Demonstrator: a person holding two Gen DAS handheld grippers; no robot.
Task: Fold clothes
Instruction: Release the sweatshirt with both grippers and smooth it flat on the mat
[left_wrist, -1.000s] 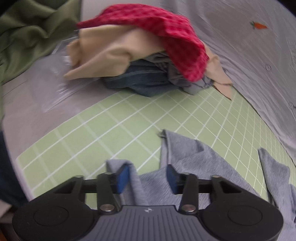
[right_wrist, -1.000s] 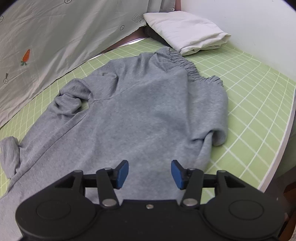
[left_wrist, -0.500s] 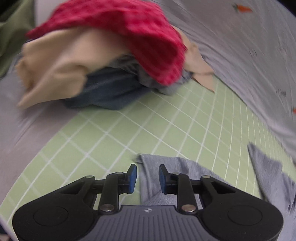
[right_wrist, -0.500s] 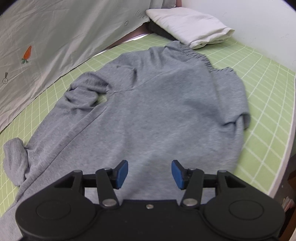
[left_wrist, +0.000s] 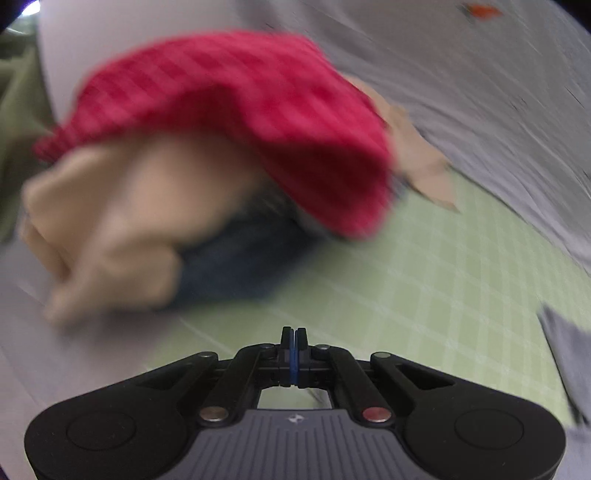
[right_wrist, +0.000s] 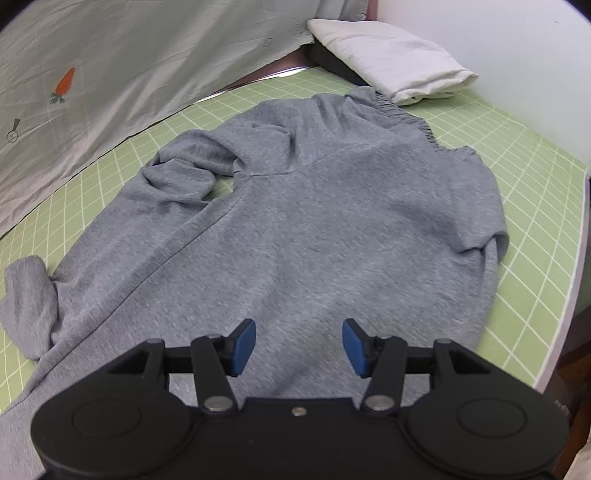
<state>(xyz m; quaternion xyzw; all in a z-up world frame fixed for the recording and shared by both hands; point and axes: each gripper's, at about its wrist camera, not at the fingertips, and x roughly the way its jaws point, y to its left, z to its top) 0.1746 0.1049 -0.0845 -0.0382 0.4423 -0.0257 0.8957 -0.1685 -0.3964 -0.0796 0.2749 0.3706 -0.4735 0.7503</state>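
A grey sweatshirt (right_wrist: 314, 229) lies spread on the green gridded mat (right_wrist: 535, 177), one sleeve (right_wrist: 29, 291) bunched at the left. My right gripper (right_wrist: 299, 347) is open and empty, hovering over the sweatshirt's near part. In the blurred left wrist view my left gripper (left_wrist: 293, 345) has its pads pressed together with nothing visible between them; a grey piece of the sweatshirt (left_wrist: 565, 354) shows at the right edge. It points at a pile of clothes (left_wrist: 221, 166).
The pile has a red checked garment (left_wrist: 258, 110) on top, a beige one (left_wrist: 122, 221) and dark denim (left_wrist: 240, 266) beneath. A grey sheet with a carrot print (right_wrist: 110, 66) lies along the mat. A folded white cloth (right_wrist: 388, 55) lies at the far right.
My left gripper has closed from open to fully shut and moved toward the clothes pile; the grey cloth has left its jaws. My right gripper has edged forward over the sweatshirt, still open.
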